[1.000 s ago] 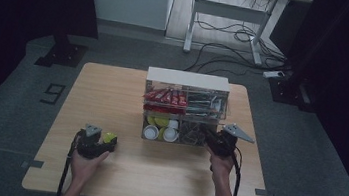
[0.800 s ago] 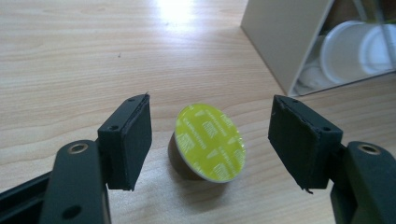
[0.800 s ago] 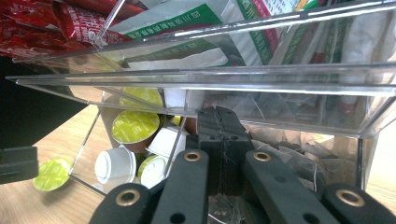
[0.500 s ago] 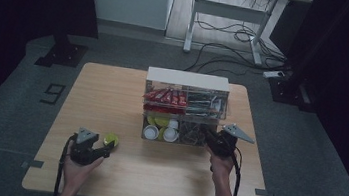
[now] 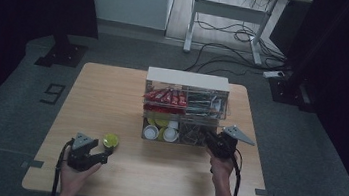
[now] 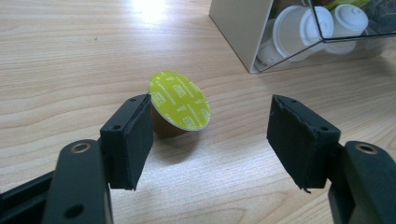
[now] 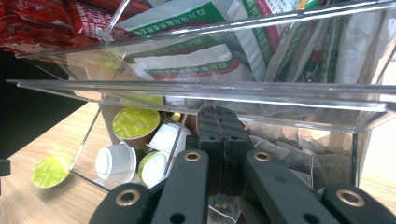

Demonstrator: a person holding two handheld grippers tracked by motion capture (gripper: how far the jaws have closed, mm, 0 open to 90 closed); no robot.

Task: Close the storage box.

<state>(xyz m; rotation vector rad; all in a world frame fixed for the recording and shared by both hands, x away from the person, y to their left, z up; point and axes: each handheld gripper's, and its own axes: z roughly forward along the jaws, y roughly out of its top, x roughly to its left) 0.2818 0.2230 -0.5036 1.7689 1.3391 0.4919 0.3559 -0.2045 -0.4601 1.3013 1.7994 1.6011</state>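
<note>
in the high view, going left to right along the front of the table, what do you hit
left gripper → green-lidded capsule → clear organizer, white capsules in its lower left bin → right gripper, at the organizer's lower right bin

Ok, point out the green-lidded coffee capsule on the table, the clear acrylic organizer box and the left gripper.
green-lidded coffee capsule (image 6: 180,101), left gripper view, foil lid
clear acrylic organizer box (image 5: 188,79), high view, white top edge
left gripper (image 6: 210,140), left gripper view, midway between fingertips
</note>
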